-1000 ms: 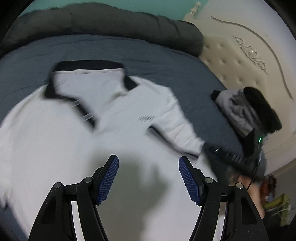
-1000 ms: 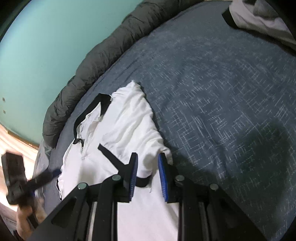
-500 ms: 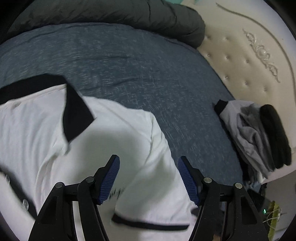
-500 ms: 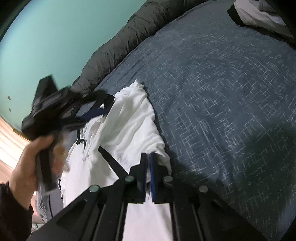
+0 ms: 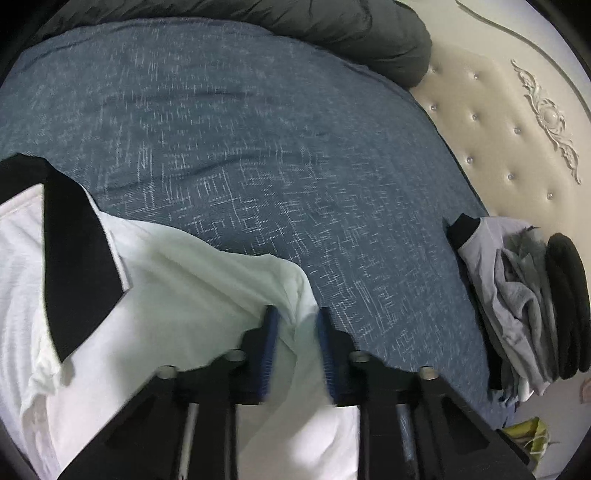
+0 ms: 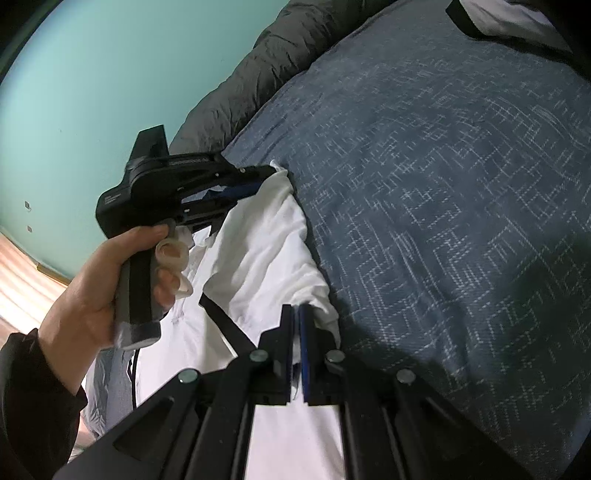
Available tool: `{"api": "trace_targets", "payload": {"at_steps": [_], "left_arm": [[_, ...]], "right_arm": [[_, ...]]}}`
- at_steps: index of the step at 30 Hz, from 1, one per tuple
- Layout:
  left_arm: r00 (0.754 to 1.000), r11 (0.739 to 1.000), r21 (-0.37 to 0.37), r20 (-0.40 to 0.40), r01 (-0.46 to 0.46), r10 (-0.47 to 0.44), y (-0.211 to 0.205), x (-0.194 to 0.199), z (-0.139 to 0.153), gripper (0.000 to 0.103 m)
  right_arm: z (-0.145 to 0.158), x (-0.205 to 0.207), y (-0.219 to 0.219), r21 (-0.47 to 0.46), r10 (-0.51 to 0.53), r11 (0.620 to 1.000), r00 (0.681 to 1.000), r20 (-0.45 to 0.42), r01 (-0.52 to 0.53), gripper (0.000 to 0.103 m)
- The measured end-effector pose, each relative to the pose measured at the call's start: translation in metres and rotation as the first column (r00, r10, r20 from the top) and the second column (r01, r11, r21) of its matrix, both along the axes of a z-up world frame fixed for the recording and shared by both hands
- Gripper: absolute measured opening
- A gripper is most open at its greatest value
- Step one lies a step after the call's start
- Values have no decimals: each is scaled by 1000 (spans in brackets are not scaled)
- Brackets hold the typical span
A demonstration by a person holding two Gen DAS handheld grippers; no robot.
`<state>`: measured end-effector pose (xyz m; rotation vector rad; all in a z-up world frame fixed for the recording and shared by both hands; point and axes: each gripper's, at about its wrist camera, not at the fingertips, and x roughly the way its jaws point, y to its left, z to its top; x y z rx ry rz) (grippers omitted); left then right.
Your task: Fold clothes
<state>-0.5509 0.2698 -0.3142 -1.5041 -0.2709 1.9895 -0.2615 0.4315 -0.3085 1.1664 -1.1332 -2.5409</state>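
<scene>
A bed covered with a blue-grey patterned bedspread [image 5: 280,155] fills both views; a dark rolled duvet [image 5: 295,33] lies along its far edge below a teal wall [image 6: 110,74], and a cream tufted headboard [image 5: 509,122] rises at one side. A white polo shirt [image 5: 177,280] with a black collar [image 5: 74,266] lies on the near part of the bedspread. My left gripper [image 5: 295,325] points down at the shirt's shoulder edge; its blue pads are blurred as the jaws close, with a fold of white cloth bunched between them. My right gripper [image 6: 295,317] is clenched on the shirt's sleeve edge, pads nearly meeting over the cloth. In the right wrist view my left hand [image 6: 110,280] grips the other tool's handle. A pile of grey and black clothes [image 5: 524,306] sits near the headboard, well apart from the shirt.
</scene>
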Motion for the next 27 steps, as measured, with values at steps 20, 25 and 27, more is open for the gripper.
{"api": "trace_targets", "payload": {"at_steps": [20, 25, 27], "left_arm": [[995, 996, 10, -41, -86, 86, -17, -15, -2, 2], [996, 997, 3, -38, -80, 80, -18, -13, -4, 2], [996, 996, -1, -37, -84, 84, -20, -13, -3, 3]], "right_arm": [[-7, 34, 18, 24, -54, 998, 998, 24, 54, 2], [-3, 28, 22, -4, -53, 999, 998, 22, 54, 2], [-2, 23, 22, -26, -41, 999, 999, 25, 42, 2]]}}
